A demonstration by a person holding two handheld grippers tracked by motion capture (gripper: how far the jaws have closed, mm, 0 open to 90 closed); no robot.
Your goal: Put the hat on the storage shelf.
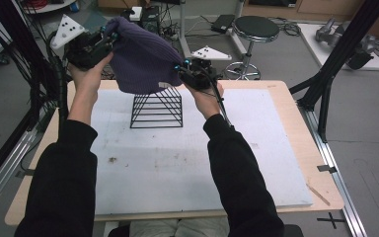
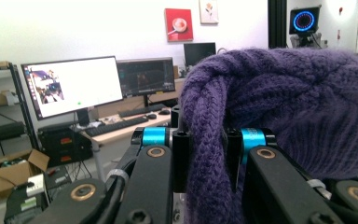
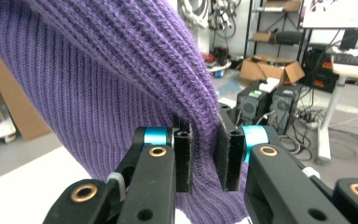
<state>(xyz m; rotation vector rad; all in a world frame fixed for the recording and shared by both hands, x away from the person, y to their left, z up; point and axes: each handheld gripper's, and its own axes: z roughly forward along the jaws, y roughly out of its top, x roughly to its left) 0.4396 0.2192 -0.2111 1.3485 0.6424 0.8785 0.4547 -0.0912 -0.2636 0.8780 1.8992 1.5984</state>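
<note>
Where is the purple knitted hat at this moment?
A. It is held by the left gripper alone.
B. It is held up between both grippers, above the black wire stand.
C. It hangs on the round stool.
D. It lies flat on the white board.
B: the purple knitted hat is clamped by the left gripper and the right gripper, raised over the black wire stand.

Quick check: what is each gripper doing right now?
Left gripper: shut on the purple knit hat.
Right gripper: shut on the same hat.
</note>
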